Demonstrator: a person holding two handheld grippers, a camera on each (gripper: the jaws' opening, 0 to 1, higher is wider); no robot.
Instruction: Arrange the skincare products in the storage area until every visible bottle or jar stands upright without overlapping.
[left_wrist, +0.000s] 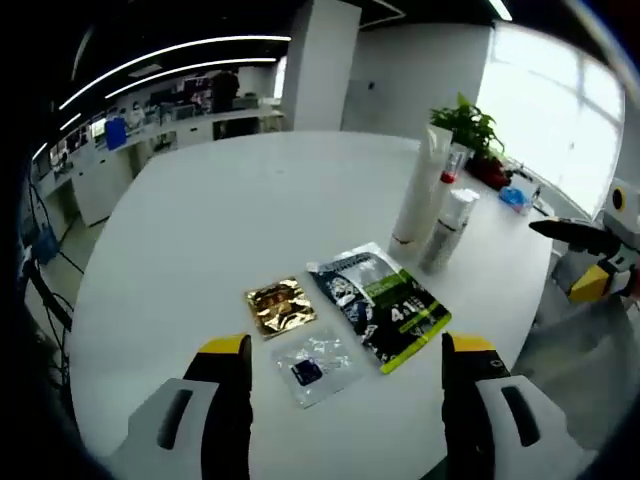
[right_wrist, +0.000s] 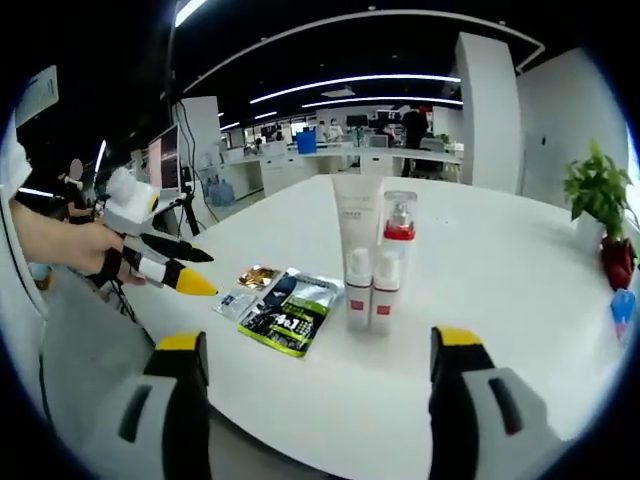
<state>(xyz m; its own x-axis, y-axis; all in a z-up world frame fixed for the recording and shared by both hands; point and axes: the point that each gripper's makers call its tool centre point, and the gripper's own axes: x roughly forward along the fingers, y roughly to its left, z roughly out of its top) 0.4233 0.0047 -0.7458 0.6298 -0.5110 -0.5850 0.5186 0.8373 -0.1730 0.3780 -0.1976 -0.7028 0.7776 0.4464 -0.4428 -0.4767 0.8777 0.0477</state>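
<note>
In the left gripper view, the left gripper is hovering over the near edge of a round white table with its yellow-tipped jaws standing wide apart and holding nothing. Going left to right between and beyond those jaws, a gold sachet is lying flat, a clear sachet is lying just in front of it, and a dark green-edged packet is lying beside both. Further right, a tall white tube is standing upright with a small white bottle standing just beside it, and a potted plant is sitting behind them. At the far right edge the right gripper is reaching in. In the right gripper view, that same left gripper is showing at the left, gripped by a hand, its jaws apart and empty. The right gripper's own jaws are also standing wide open with nothing between them, and the upright bottles are grouped near the table's middle, well apart from both grippers.
</note>
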